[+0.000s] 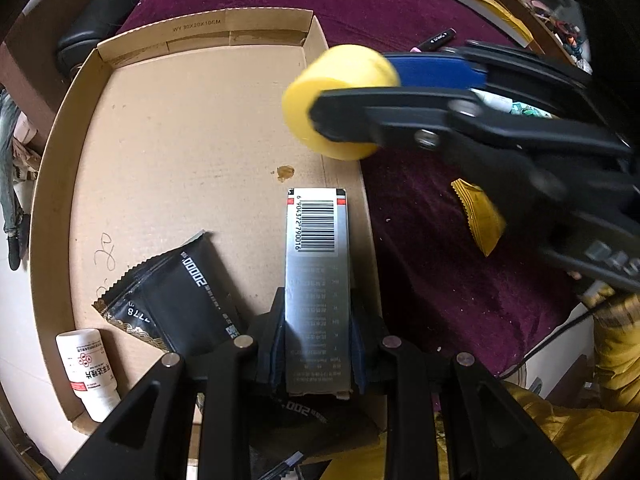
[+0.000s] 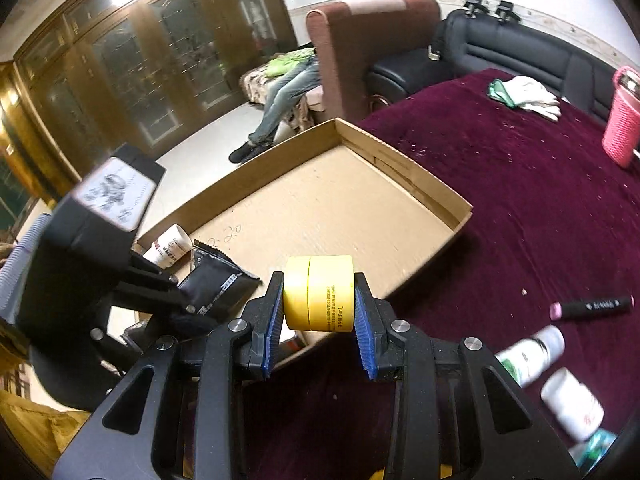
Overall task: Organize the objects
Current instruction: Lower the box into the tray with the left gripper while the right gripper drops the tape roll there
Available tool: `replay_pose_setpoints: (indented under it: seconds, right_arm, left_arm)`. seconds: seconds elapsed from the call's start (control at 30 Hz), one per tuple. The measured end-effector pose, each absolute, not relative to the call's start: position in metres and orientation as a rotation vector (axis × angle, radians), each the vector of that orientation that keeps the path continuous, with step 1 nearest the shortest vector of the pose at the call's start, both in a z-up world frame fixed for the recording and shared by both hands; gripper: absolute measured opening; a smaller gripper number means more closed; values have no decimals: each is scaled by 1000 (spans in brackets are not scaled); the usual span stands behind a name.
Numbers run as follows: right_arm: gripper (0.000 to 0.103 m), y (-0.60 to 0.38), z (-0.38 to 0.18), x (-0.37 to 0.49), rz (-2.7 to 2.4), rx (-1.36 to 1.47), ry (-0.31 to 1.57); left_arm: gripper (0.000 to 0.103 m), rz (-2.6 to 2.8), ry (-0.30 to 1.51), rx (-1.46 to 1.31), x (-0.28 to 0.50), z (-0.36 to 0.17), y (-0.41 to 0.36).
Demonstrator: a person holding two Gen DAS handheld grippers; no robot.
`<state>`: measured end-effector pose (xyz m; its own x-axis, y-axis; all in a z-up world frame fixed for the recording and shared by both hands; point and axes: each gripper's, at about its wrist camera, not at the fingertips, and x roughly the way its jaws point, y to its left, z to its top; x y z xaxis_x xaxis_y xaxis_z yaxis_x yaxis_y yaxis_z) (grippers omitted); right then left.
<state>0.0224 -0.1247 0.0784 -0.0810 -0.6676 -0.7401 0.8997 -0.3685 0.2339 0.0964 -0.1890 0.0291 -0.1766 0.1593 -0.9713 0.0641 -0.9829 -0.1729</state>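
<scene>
Right gripper (image 2: 319, 312): your jaws were clamped on the yellow jar (image 2: 319, 293), blue pads pressing its two flat ends, jar lying sideways between them.
Yellow jar, position: it hung above the near right wall of the cardboard tray (image 1: 188, 32), partly over the tray floor and partly over the maroon cloth (image 2: 520, 208). Not yet set down.
Left gripper (image 1: 318, 344): your jaws were closed on the silver box (image 1: 318, 264), gripping its lower end; the barcode end pointed away into the tray.
Silver box, position: it ran along the tray's right wall, inside the tray. Whether its far end rested on the floor could not be told.
Already in tray: black sachet (image 1: 172, 300) and white bottle (image 1: 90, 372), both in the near left corner.
Left out on the cloth: black marker (image 2: 592, 306), two white bottles (image 2: 532, 354) and a yellow packet (image 1: 480, 216).
Risk 1: the jar was round and held on its side. Released like that, I judged it would roll, possibly over the low wall onto the cloth.
Risk 2: the pads held only part of each end of the jar. A quick wrist turn could let it slip.
Risk 3: your two grippers were close together over the same tray edge. Lowering the jar could knock the silver box or the other gripper.
Risk 4: the tray wall looked thin. A downward bump could flatten it or shift the tray.
</scene>
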Motion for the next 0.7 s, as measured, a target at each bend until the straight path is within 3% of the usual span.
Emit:
replay_pose_setpoints:
  seconds: [0.7]
  right_arm:
    - [32, -154, 43, 24, -1622, 954, 522]
  left_arm:
    - [27, 2319, -363, -2017, 93, 25, -180]
